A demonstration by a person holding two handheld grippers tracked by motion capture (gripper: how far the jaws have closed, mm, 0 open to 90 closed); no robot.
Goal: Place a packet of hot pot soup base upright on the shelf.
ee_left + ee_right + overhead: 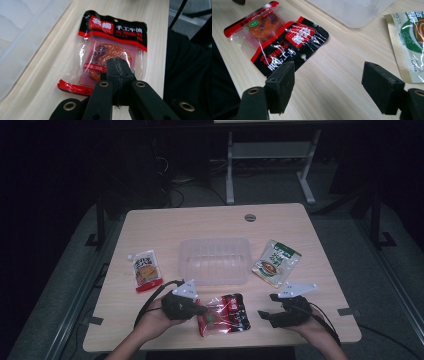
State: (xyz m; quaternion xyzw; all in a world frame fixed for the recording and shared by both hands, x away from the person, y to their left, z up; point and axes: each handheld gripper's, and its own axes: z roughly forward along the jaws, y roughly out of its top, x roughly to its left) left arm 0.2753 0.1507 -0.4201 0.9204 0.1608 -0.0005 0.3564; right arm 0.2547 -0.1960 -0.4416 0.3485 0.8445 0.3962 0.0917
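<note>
A red-and-black sauce packet (225, 312) (112, 37) (287, 37) lies flat near the table's front edge, between my two grippers. My left gripper (202, 310) (118, 61) is shut, its tips over the packet's clear window at the left end. Whether they pinch the film I cannot tell. My right gripper (266, 305) (329, 75) stands open just right of the packet, with bare wood between its pads and the left pad close to the packet's black end.
A clear plastic container (215, 241) (15, 37) (352, 12) sits in the middle of the table. A green-and-gold packet (276, 262) (412, 42) lies to its right, an orange-and-white packet (147, 270) to its left. The table's front edge is close behind both hands.
</note>
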